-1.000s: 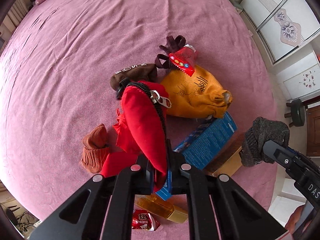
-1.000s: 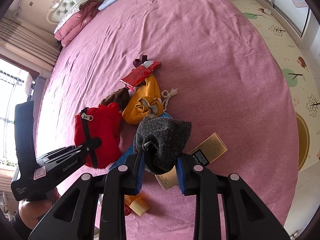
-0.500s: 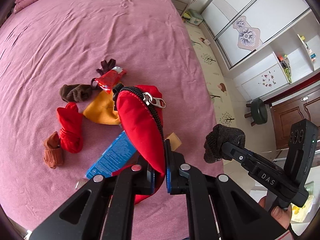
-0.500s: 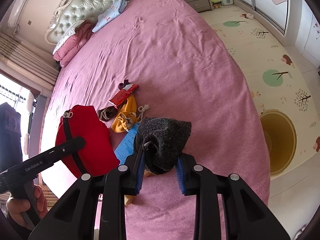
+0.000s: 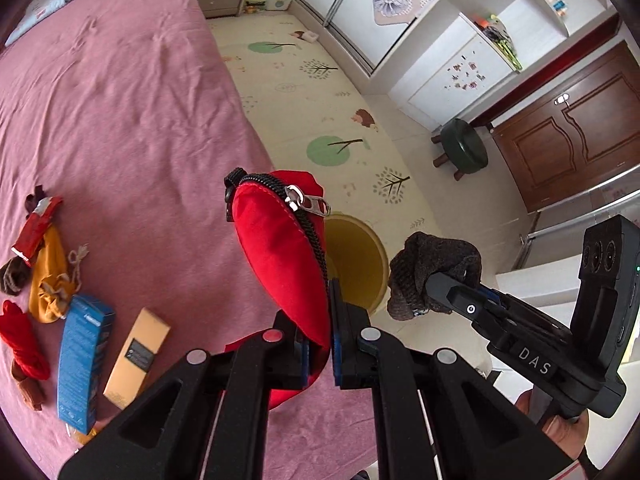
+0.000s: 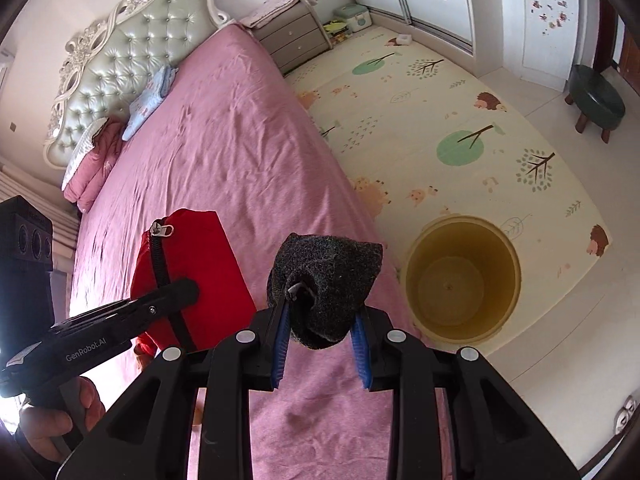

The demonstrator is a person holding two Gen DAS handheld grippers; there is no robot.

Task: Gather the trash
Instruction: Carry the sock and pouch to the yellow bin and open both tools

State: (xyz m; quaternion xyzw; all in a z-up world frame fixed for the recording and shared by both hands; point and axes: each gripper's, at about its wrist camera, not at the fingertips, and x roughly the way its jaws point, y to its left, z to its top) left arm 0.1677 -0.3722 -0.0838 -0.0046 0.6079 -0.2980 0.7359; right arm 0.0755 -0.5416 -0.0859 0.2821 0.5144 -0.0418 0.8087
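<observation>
**Both grippers loaded at the bed's edge, bin below**

Nearest my left camera, the left gripper (image 5: 320,344) is clenched on the lower end of a red zippered pouch (image 5: 280,256), which stands up from the jaws with its silver zipper pull (image 5: 316,204) at the top. In my right camera, the right gripper (image 6: 320,344) has its blue pads pressed on either side of a dark grey sock (image 6: 324,284), bunched into a lump above the fingertips. Each gripper shows in the other's view, with a hand (image 6: 52,416) wrapped round the left handle.

Under both lies the pink bedspread (image 6: 224,152). On it, to the left in my left view, I see a tan flat box (image 5: 136,360), a blue carton (image 5: 82,364), a red sock (image 5: 22,340), a mustard drawstring bag (image 5: 50,276) and a red snack wrapper (image 5: 36,228).

Beyond the bed's edge, a yellow bin (image 6: 462,280) stands open on the patterned play mat (image 6: 440,100), with nothing visible inside. Further off are a dark green stool (image 6: 596,96), a grey nightstand (image 6: 296,36) and the tufted headboard (image 6: 128,60).
</observation>
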